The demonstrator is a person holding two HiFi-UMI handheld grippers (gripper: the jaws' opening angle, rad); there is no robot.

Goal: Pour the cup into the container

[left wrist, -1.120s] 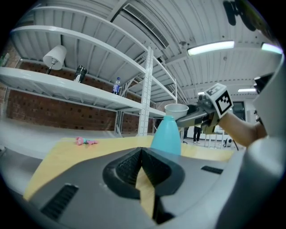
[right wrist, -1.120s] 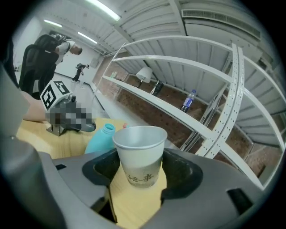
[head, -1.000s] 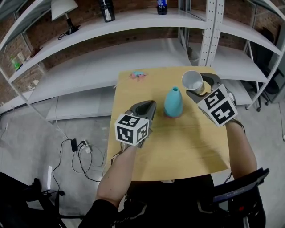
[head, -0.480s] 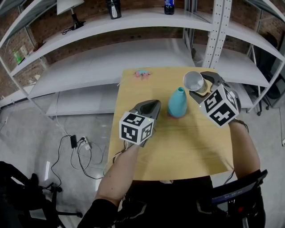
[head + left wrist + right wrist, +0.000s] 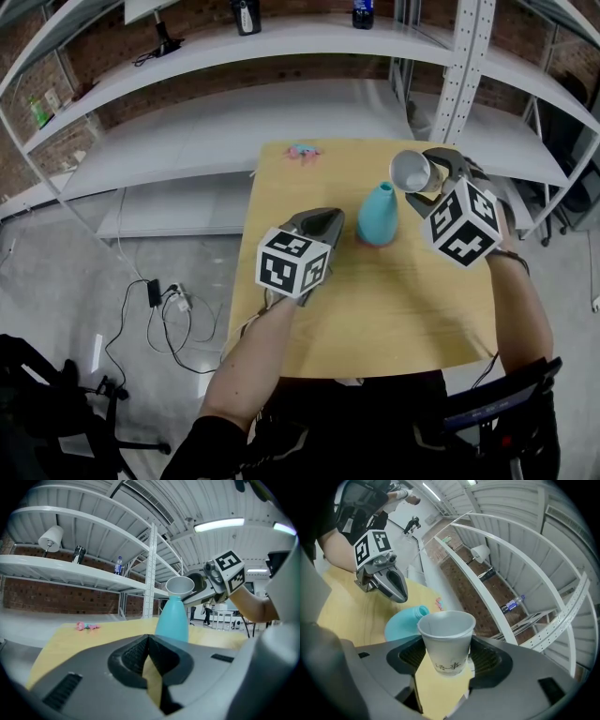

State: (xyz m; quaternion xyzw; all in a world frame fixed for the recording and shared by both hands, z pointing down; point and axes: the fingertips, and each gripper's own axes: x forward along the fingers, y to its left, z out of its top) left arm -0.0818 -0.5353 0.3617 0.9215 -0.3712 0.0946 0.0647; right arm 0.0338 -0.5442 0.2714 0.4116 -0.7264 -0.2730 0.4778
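Wooden table is carrying a teal narrow-necked container, standing upright. Right gripper is clamping a white paper cup, tipping it sideways just beside the container's mouth; whether anything is in either, I cannot tell. Left gripper, jaws together, is hovering nearby.

The cup is white with dark print, the container teal, the surface pale yellow wood. Left tool and right tool are grey, their cubes patterned in black-and-white squares. The shelves are white, the wall red brick
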